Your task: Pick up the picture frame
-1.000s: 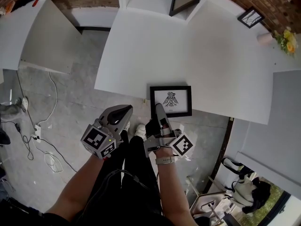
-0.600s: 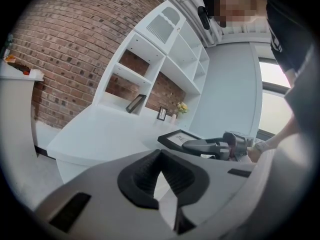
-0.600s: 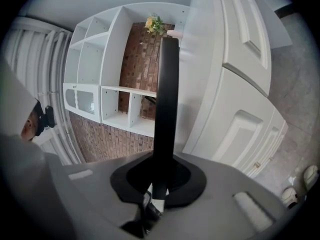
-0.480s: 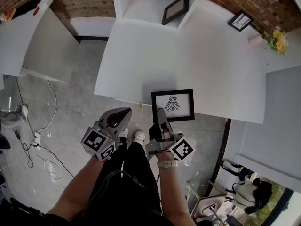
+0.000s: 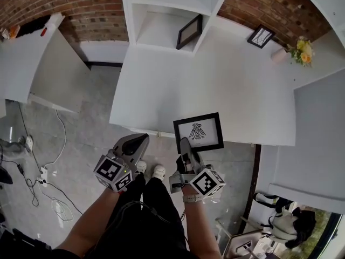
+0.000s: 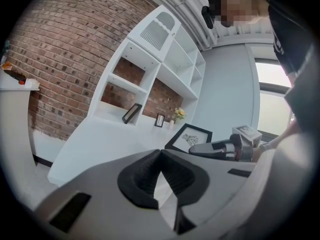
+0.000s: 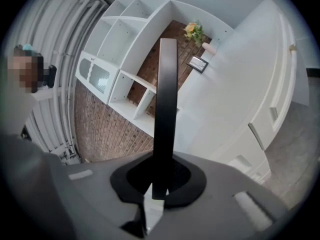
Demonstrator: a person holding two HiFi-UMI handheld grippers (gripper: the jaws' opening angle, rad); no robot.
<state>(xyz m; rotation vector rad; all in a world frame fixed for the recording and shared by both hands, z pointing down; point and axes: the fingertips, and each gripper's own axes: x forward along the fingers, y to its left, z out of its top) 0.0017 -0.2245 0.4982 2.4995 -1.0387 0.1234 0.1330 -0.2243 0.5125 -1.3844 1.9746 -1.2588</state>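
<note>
The black picture frame (image 5: 198,133) with a bird drawing hangs over the near edge of the white table (image 5: 161,85). My right gripper (image 5: 185,145) is shut on the middle of its near edge. In the right gripper view the frame (image 7: 166,104) stands edge-on as a dark strip rising from between the pads. My left gripper (image 5: 138,141) hovers to the left of it, off the table's edge, shut with nothing in it. The left gripper view shows its own tips (image 6: 160,155) touching, with the frame (image 6: 189,137) and the right gripper (image 6: 212,149) beyond.
A white shelf unit at the back holds another dark frame (image 5: 189,31). A small frame (image 5: 260,36) and a pot of yellow flowers (image 5: 299,51) stand at the table's far right. Cables (image 5: 46,171) lie on the grey floor to the left. The person's legs and shoes are below the grippers.
Both grippers have risen. The right gripper has rolled and lifted the frame's near edge, so the frame now sits tilted instead of flat on the table.
</note>
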